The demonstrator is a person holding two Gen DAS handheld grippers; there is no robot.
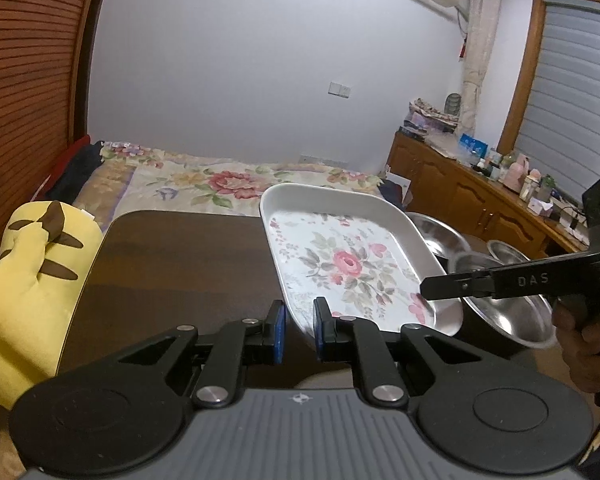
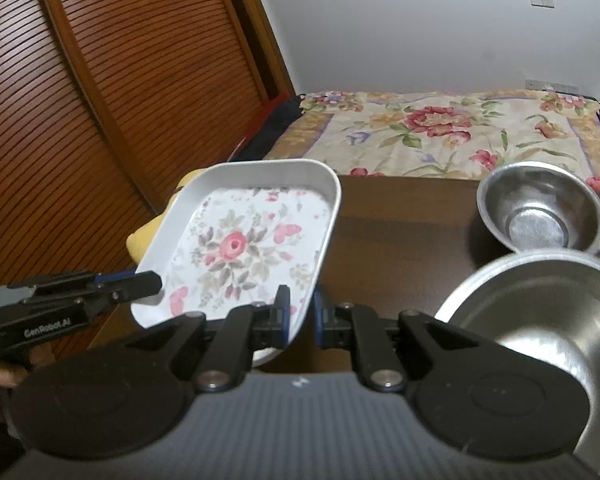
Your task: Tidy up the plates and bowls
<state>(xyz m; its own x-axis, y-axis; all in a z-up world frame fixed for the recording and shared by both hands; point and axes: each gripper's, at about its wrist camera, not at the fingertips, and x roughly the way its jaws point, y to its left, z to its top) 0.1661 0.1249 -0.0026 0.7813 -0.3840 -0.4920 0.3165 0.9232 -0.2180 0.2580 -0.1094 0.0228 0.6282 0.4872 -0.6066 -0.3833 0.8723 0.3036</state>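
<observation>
Both hand-held grippers pinch the floral tray point(image 1: 340, 264) by its near rim, one at each front corner: the left hand-held gripper point(image 1: 300, 320) has its blue pads closed on the tray's left corner, and the right hand-held gripper point(image 2: 300, 312) has its jaws drawn together on the right corner, so the tray rides tilted, its far edge raised above the desk point(image 1: 180, 264). I judge the two-point hold is there because the tray is wide and shallow; a single pinch on a thin lip would let it swing or slip. A person's hand point(image 1: 584, 344) shows behind the right tool.

Right of the tray, two steel bowls sit on the desk: the large steel bowl point(image 2: 540, 320) just beside the tray's right corner, and the small steel bowl point(image 2: 540, 212) beyond it, near the desk's far edge. Left of the tray, the dark desk top lies bare out to its rounded left edge, where a yellow plush toy point(image 1: 28, 280) leans; that looks to me the open room for setting the tray down. Beyond the tray, a bed point(image 2: 440, 132) with a flowered cover runs along the desk's far edge. The risk lies on the right, where the tray's rim could clip the large bowl
</observation>
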